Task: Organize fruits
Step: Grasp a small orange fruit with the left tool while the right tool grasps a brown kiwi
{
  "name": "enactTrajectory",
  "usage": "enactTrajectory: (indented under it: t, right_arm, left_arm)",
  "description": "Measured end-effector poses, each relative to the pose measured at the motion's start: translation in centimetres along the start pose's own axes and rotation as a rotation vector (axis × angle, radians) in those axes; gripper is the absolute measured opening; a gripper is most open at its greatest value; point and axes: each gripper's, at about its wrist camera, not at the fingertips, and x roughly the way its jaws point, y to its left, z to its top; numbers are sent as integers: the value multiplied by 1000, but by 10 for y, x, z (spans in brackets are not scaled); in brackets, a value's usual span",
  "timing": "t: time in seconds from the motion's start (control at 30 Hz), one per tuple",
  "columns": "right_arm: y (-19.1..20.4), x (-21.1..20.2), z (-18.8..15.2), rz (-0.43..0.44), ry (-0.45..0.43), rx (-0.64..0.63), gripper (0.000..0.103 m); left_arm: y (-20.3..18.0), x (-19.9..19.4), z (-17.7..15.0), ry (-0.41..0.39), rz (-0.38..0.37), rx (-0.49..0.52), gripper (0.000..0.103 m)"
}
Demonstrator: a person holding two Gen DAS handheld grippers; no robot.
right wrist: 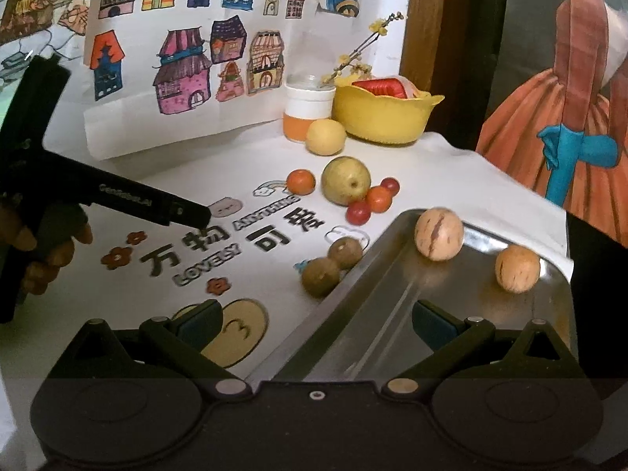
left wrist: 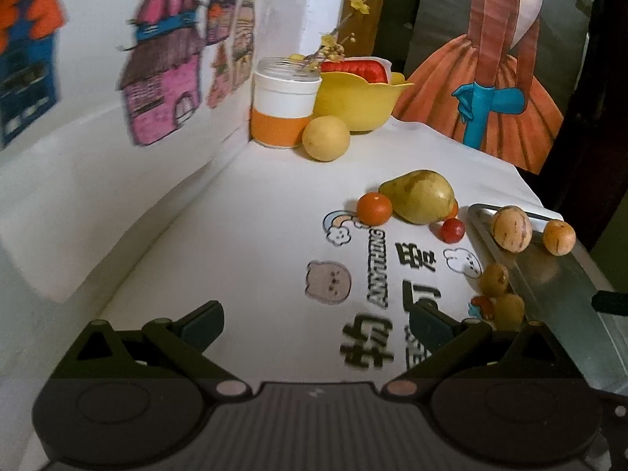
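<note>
Fruits lay scattered over a white printed cloth point(right wrist: 451, 165), with only two of them in the metal tray point(right wrist: 392, 314): a pale streaked fruit point(right wrist: 439, 234) near the tray's far edge and a smaller orange-tan one point(right wrist: 517, 268) to its right. Both sat ahead of the right gripper point(right wrist: 316, 324), whose jaws stood spread wide and held nothing; its right finger hung over the tray floor, its left finger over the cloth beyond the tray's rim. Just ahead of those jaws and a little left, two brown-green fruits point(right wrist: 331, 267) rested on the cloth, touching each other and close against the tray's rim. Farther ahead lay a green-yellow pear point(right wrist: 346, 180), with an orange fruit point(right wrist: 301, 181) to its left and a cluster of small red and orange fruits point(right wrist: 373, 200) to its right. Beyond them a round yellow fruit point(right wrist: 325, 137) sat beside a white and orange jar point(right wrist: 306, 112) and a yellow bowl point(right wrist: 384, 117), at the foot of a wall hung with drawings of houses point(right wrist: 188, 66).

The left gripper point(left wrist: 314, 324) was likewise released, jaws wide apart and empty over the printed lettering. From its side the tray point(left wrist: 549, 274) lay off to the right of the jaws, the two brown-green fruits point(left wrist: 500, 290) just past the right fingertip, the pear point(left wrist: 420, 196) ahead and to the right. In the right wrist view a hand point(right wrist: 43, 251) gripped the left tool's black handle, far to the left of the right jaws.
</note>
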Motion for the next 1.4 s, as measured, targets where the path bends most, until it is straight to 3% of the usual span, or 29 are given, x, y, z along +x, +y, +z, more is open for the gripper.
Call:
enactTrajectory:
  t: [0.27,0.73,1.1,1.4]
  right_arm:
    - [0,11,11,51,-26,-109,100]
    - [2,33,8,56,-7,-204,64]
    - [5,39,10,81,0,-234,48]
    - [7,44,8,72,11,-241,46]
  left_arm:
    - [-14,30,22,-16,1,45,102]
    - [-35,77,43,-37,15,144,101]
    - [-39,88,50,-56,-6,135,83]
    - [-40,93,54,-52,-28,116,67]
